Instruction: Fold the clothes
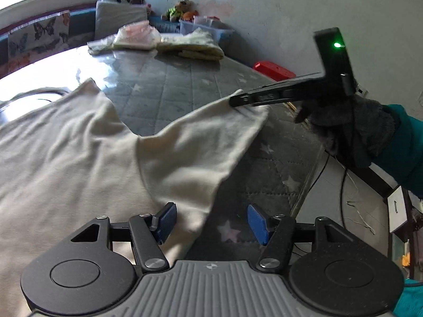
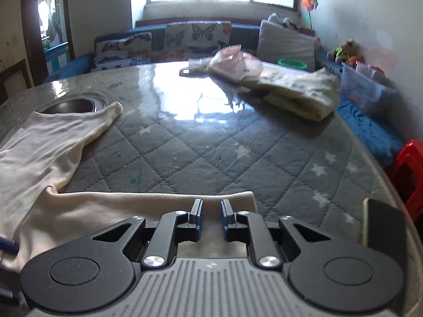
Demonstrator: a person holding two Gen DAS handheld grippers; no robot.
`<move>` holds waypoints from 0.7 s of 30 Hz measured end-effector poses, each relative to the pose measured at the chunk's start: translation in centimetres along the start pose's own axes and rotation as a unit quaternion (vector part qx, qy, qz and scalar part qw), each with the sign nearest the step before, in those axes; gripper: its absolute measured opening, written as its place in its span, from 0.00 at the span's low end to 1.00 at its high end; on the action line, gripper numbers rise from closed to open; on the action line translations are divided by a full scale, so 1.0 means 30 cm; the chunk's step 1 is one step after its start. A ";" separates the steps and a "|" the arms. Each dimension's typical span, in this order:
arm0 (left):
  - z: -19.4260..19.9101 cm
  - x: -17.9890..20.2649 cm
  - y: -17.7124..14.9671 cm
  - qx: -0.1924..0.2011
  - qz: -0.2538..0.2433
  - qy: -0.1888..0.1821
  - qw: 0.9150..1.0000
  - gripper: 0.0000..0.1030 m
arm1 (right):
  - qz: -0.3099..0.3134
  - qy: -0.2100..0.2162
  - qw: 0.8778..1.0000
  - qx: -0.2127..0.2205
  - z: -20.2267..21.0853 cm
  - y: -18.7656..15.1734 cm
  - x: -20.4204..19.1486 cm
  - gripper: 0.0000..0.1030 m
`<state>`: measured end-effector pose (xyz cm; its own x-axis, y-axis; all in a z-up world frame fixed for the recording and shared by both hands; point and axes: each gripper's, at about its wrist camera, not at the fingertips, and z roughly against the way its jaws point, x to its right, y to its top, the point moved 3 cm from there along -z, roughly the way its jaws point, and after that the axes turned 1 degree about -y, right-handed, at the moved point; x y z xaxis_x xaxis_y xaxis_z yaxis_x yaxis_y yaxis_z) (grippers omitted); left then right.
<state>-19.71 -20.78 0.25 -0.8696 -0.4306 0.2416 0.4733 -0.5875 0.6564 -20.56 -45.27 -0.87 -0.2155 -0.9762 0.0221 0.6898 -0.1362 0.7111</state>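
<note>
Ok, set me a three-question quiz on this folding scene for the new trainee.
1. True or false: the left gripper has its jaws shut.
2. The cream vest lies on: A) the floor B) the star-patterned table C) the sofa.
3. What colour is the stool beside the table?

Key: 1 false, the jaws stand open; 2 B; 3 red.

garment cropped left, stool cropped right
</note>
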 end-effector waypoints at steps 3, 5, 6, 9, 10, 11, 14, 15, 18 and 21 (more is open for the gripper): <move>-0.008 0.005 0.007 -0.004 0.006 -0.002 1.000 0.63 | -0.004 -0.005 1.000 0.004 -0.024 0.010 0.007 0.16; -0.013 0.007 0.010 -0.006 0.010 -0.003 1.000 0.65 | -0.009 -0.007 1.000 0.004 -0.037 0.020 0.014 0.16; -0.015 0.008 0.013 -0.008 0.013 -0.002 1.000 0.66 | -0.009 -0.009 1.000 0.004 -0.042 0.025 0.015 0.16; -0.017 0.008 0.023 -0.013 0.025 0.001 1.000 0.67 | -0.003 -0.015 1.000 0.003 -0.053 0.036 0.010 0.17; -0.017 0.007 0.027 -0.015 0.030 0.002 0.999 0.68 | -0.002 -0.016 1.000 0.003 -0.053 0.038 0.008 0.17; -0.016 0.006 0.029 -0.016 0.034 0.002 0.999 0.69 | -0.002 -0.017 1.000 0.002 -0.054 0.040 0.006 0.17; -0.015 0.006 0.032 -0.017 0.037 0.007 0.999 0.71 | 0.000 -0.016 1.000 0.001 -0.047 0.046 0.002 0.22; -0.012 0.006 0.032 -0.016 0.038 0.009 0.999 0.72 | 0.004 -0.015 1.000 0.002 -0.042 0.047 -0.003 0.24; 0.002 0.007 0.035 -0.011 0.038 0.015 0.999 0.73 | 0.012 -0.011 1.000 0.010 -0.019 0.057 -0.023 0.25; 0.031 0.000 0.040 0.003 0.037 0.025 0.999 0.75 | 0.015 0.006 1.000 0.018 0.011 0.068 -0.054 0.27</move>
<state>-19.28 -20.84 1.70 -0.8240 -0.5065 0.2539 0.5351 -0.5481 0.6429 -19.03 -43.93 0.79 -0.1867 -0.9817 0.0364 0.6699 -0.1001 0.7356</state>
